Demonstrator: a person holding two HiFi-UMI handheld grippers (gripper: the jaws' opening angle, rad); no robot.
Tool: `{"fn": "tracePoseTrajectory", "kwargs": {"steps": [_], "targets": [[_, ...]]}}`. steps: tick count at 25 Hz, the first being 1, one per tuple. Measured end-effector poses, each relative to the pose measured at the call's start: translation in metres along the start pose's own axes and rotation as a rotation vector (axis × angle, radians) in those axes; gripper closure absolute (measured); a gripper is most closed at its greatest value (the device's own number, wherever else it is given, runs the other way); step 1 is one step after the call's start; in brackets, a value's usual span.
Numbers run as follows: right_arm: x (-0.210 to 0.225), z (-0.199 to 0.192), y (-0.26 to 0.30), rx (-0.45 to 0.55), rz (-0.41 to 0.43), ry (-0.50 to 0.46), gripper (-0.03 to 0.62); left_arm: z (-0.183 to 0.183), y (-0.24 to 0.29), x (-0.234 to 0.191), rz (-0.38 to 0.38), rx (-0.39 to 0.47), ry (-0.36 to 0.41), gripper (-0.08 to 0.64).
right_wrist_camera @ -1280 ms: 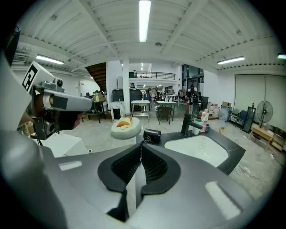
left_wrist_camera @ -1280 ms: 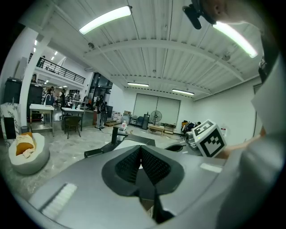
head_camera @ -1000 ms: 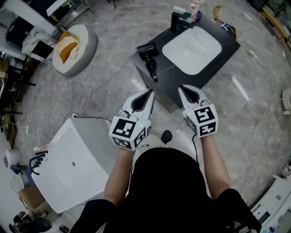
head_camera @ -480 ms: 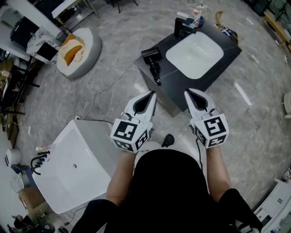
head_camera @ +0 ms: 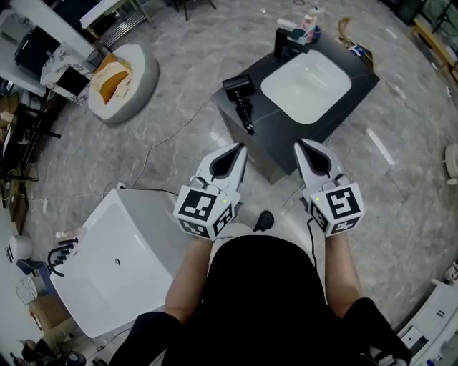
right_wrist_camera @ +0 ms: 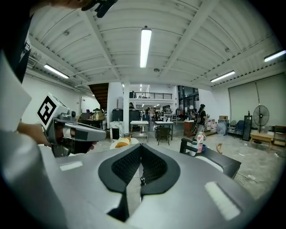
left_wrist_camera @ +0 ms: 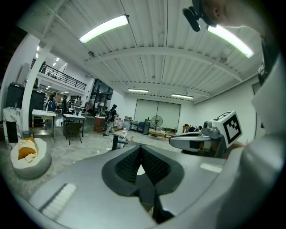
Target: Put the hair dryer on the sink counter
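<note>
Scanning from the left edge of the head view, a white tub (head_camera: 107,275) with a drain hole fills the lower left. A round grey cushion bed (head_camera: 136,78) with something orange in it sits at the upper left. Neither has any part in the job.

Toward the centre, the left gripper (head_camera: 238,149) is held low in front of the person. Its jaws are closed tip to tip with nothing between them. Above it, in the upper middle of the frame, the black hair dryer (head_camera: 241,100) lies on the left end of the dark sink counter (head_camera: 275,132). It is beside the white basin (head_camera: 306,80), with its handle pointing toward the counter's near edge. Its cord (head_camera: 161,143) trails off the counter and across the marble floor to the left.

Right of centre, the right gripper (head_camera: 300,145) is likewise pressed shut and empty, and both tools are well apart from the counter. A black faucet (head_camera: 283,41) and a few small bottles (head_camera: 308,16) stand at the basin's far edge.

I judge the task complete. The dryer rests on the counter, no tool touches it, and nothing appears left to do, except perhaps tidying the cord.

No writing can be read. The bottle labels are too small, and the cubes on the grippers carry only black-and-white square markers.
</note>
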State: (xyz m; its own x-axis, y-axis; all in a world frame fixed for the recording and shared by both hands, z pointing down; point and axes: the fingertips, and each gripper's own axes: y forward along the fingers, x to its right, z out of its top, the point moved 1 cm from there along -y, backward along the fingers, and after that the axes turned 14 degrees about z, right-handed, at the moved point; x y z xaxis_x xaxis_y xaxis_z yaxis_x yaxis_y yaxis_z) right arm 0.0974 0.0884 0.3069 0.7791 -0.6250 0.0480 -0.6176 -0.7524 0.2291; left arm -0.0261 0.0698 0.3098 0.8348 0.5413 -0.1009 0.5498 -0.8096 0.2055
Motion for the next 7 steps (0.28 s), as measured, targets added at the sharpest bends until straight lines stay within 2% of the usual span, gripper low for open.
{"fn": "tracePoseTrajectory", "kwargs": {"steps": [7], "targets": [[-0.0024,-0.0006,0.0011,-0.002,-0.002,0.004,0.581,-0.0028,-0.003,-0.0036,0.002,-0.006,-0.003,0.56]]}}
